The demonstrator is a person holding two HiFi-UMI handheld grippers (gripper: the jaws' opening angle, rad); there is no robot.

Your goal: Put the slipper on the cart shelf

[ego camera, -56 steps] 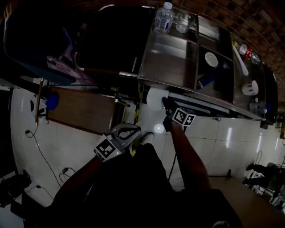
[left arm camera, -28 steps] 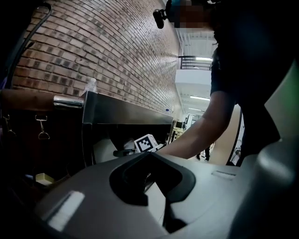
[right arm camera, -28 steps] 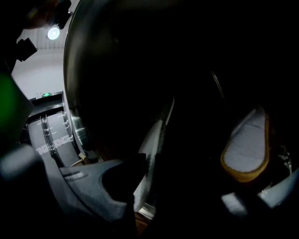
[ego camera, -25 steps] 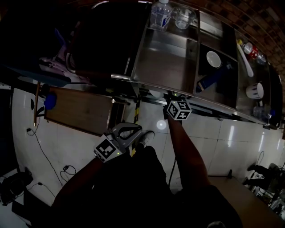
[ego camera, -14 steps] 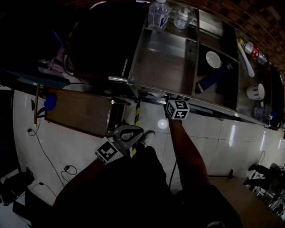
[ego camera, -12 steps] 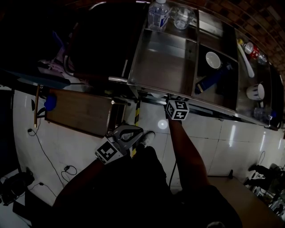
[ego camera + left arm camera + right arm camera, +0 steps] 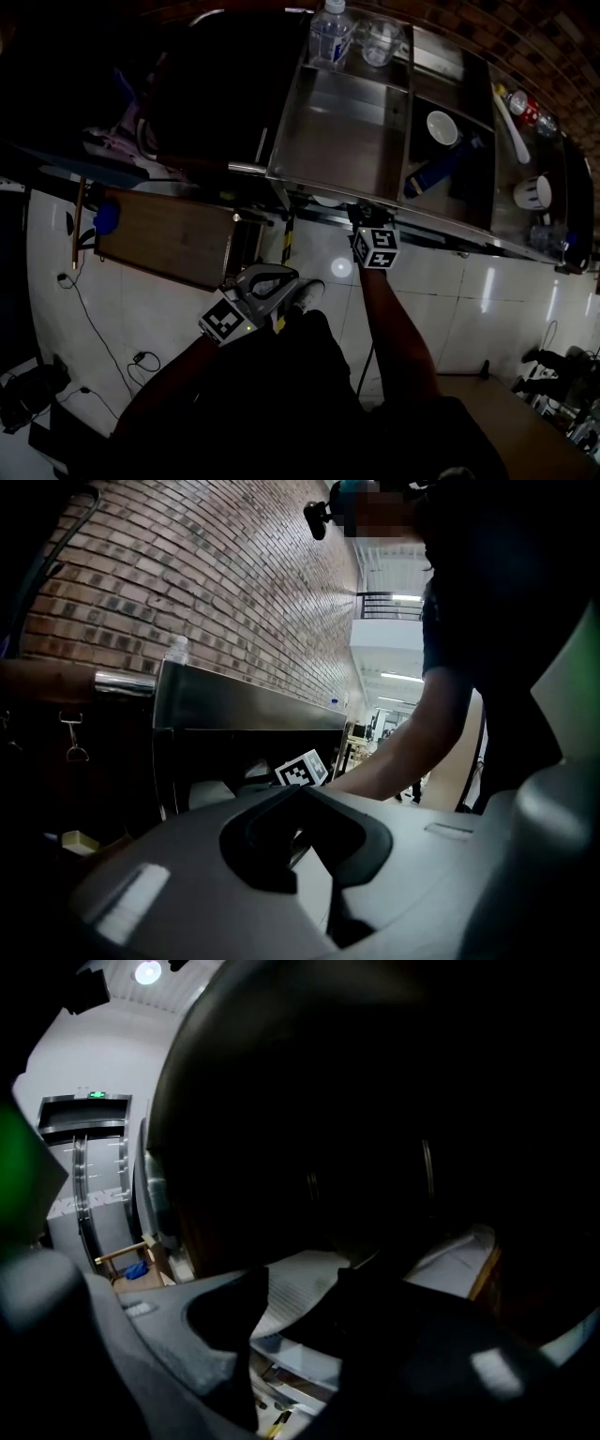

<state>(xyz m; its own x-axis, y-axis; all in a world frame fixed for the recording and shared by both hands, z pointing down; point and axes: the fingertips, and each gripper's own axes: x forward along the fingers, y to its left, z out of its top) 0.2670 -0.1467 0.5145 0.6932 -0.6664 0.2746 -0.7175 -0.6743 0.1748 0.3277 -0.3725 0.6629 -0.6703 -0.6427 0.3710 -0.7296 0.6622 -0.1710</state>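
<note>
The white ribbed slipper [image 7: 292, 1309] lies on the cart's dark lower shelf [image 7: 298, 1365], under the steel top [image 7: 347, 131]. My right gripper [image 7: 302, 1283] reaches in beneath that top. Its jaws have just been opening and now stand apart on either side of the slipper's near end, not pressing it. In the head view only the right gripper's body [image 7: 359, 217] and marker cube show at the cart's edge, with a sliver of the white slipper [image 7: 328, 201] beside them. My left gripper [image 7: 272, 279] hangs low over the floor, jaws together and empty.
On the cart top stand a water bottle [image 7: 328, 37], a glass mug [image 7: 382, 42], a white bowl [image 7: 441, 127] and a white cup [image 7: 530, 190]. A wooden board [image 7: 169, 234] lies on the tiled floor at left, with cables [image 7: 94, 328] nearby.
The slipper went from in front of the cart to under its top. The right gripper's cube has drawn back a little from the cart's edge. The left gripper stayed put.
</note>
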